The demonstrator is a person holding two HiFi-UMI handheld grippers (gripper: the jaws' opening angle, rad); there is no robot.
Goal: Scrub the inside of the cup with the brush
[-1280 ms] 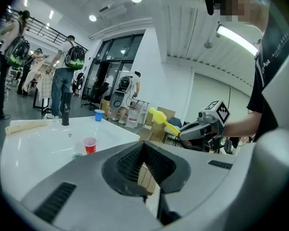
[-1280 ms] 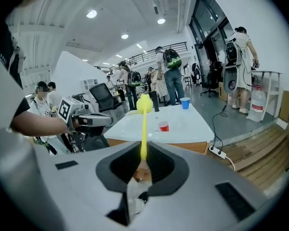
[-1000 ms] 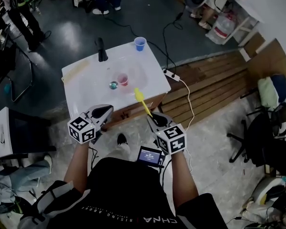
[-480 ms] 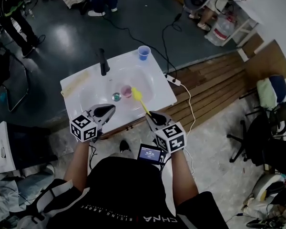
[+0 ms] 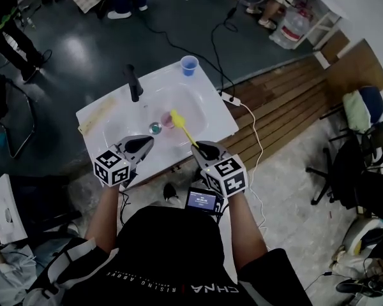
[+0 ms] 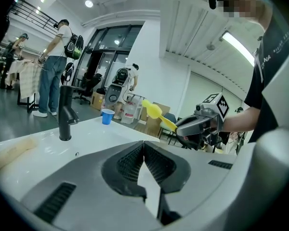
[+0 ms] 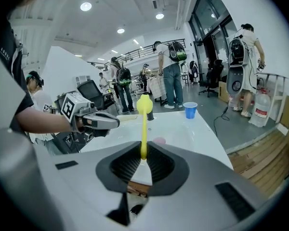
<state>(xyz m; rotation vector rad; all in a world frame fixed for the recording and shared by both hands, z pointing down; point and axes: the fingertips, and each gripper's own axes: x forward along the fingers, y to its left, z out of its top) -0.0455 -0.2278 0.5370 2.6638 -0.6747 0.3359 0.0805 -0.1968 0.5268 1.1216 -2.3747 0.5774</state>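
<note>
Your right hand-held gripper (image 7: 143,158) is pinching the thin shaft of the yellow plastic brush (image 5: 177,117) near its lower end, and the rounded brush head reaches out over the oval basin (image 5: 191,101) sunk in the white tabletop (image 5: 214,123). Your left hand-held gripper (image 6: 144,146) has its ribbed pads pressed together with nothing between them, and it hovers at the basin's near edge, to the left of the right one. The small pink plastic cup (image 5: 166,122) stands inside the basin at its near end, just beside the round metal drain (image 5: 155,128). In the head view the brush head shows right next to the cup, though whether the two touch cannot be told. At the basin's far left rim stands the black tap (image 5: 133,81), and beyond its far right rim sits a blue plastic cup (image 5: 189,64). Your black shirt (image 5: 166,254) carries white lettering, upside down in the head view, that reads "CHNA" and "RISING". The small lit screen (image 5: 201,199) at your waist shows characters too small to read.
</note>
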